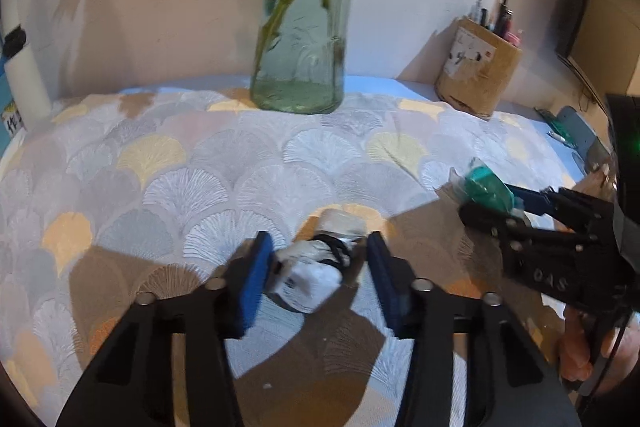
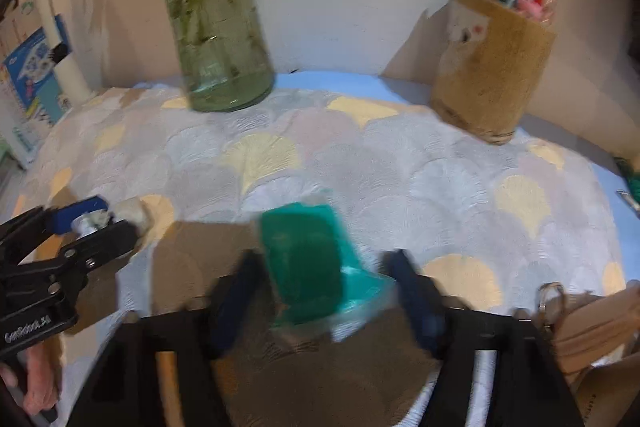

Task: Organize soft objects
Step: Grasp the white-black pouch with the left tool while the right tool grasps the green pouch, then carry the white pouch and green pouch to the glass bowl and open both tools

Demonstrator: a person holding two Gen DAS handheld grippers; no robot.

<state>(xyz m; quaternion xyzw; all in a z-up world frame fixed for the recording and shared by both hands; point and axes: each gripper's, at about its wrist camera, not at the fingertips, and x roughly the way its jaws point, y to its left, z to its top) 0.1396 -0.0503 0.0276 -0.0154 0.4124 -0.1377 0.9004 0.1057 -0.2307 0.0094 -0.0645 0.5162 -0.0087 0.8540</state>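
A white rolled soft bundle with a black band [image 1: 316,267] lies on the patterned cloth between the blue pads of my left gripper [image 1: 318,259]. The jaws stand open around it, not touching on the right side. A green soft item in clear wrap [image 2: 316,263] lies between the pads of my right gripper [image 2: 324,287], which is open and blurred. In the left wrist view the right gripper [image 1: 500,199] sits at the right with the green item [image 1: 486,185] at its tips. In the right wrist view the left gripper [image 2: 94,217] is at the left around the white bundle [image 2: 128,213].
A glass vase with green stems [image 1: 300,27] stands at the back middle. A cork pen holder [image 2: 492,67] stands at the back right. A blue box [image 2: 32,87] and a white cylinder [image 1: 24,75] stand at the left. A brown paper bag [image 2: 592,339] lies at the right.
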